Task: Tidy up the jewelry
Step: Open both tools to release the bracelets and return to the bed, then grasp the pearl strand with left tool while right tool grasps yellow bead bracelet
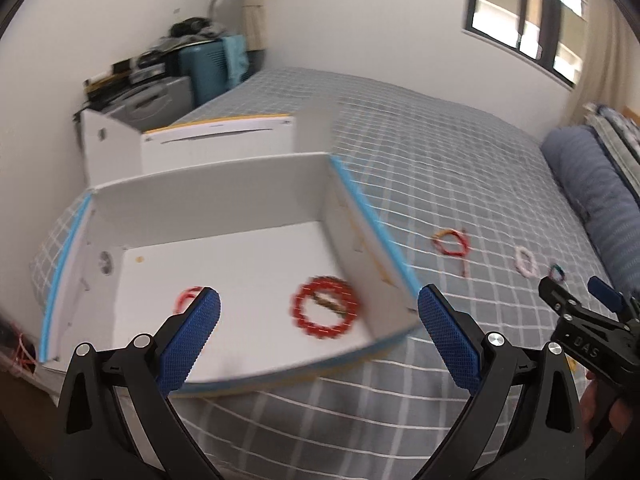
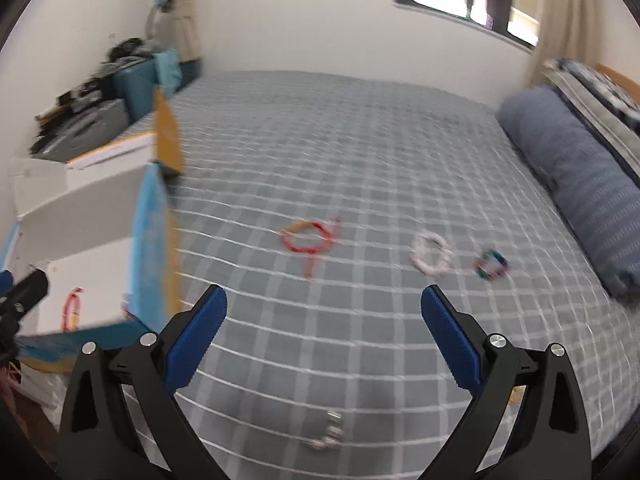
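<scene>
Hovering over the near edge of an open white box (image 1: 224, 200) with light-blue trim, the left gripper (image 1: 319, 312) has its blue-padded jaws spread wide with nothing between them; the box sits on a bed (image 1: 400, 152) covered in a grey checked sheet. Inside the box, on its white floor, lies a red beaded bracelet (image 1: 326, 312) with a small brownish piece across its middle; a second red piece (image 1: 187, 296) shows partly behind the left finger, too hidden to tell what it is. The right gripper (image 2: 324, 308) is likewise wide open and empty, held above bare sheet to the right of the box; it also appears at the right edge of the left wrist view, black with a blue pad. On the sheet beyond its fingers, well apart from the box, lie a red cord bracelet (image 2: 308, 240) with a trailing end, a pale pink beaded bracelet (image 2: 431, 257) and, just beside that, a small multicoloured bracelet (image 2: 492, 265); a silvery chain (image 2: 330, 436) lies close below the right gripper, blurred. A rolled blue blanket (image 2: 576, 176) runs along the far right side of the bed.
</scene>
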Demonstrator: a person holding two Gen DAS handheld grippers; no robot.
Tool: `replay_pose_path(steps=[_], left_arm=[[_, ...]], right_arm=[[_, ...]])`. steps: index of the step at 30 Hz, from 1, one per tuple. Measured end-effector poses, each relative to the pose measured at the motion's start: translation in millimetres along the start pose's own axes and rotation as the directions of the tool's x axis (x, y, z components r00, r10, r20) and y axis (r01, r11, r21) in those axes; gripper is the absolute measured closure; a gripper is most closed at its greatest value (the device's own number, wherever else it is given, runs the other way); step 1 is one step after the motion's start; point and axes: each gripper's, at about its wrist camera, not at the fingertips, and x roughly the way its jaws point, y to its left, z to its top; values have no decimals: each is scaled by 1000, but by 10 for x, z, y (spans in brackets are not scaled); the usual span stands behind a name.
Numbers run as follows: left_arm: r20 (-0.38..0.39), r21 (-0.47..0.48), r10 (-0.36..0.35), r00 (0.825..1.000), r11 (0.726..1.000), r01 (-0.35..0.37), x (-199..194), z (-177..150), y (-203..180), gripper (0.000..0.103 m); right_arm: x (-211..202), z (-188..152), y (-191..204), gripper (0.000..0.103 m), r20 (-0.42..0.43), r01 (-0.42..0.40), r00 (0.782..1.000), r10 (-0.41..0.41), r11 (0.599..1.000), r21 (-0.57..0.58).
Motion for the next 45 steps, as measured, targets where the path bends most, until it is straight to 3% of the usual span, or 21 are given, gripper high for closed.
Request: replay_pose_path(steps=[10,18,24,31,39,42,45], left_arm=[[-40,159,-106,994,981,111,118,-418,-1008,6],[-126,241,-125,984,959,152,438,-853,-1463,6],[-158,253,-148,976,950,185,593,-1024,-1650,6],[-193,254,-158,968,945,205,773,-1165,-1707,6],[-224,253,-168,960,941,223,924,-1266,-1778,6],[-252,249,-176,952,939,239,964,-1300,-1775,12],[-279,241,-176,944,939,246,1010,-1315,-1769,26]], right_arm=[[-31,-476,-1020,9,-53,147,988,-143,985,86],[126,-816,-1653,9,-126,194,977,-174,968,162],[256,-1002,-1818,11,-160,184,974,-158,969,165],[583,-1201,-1869,29,-240,157,964,-113,972,172],[698,-1225,-1866,39,-249,141,964,-93,973,181],[727,-1226,-1854,47,-258,139,962,-89,974,181],[749,-1227,-1840,55,-264,134,961,-82,974,184]])
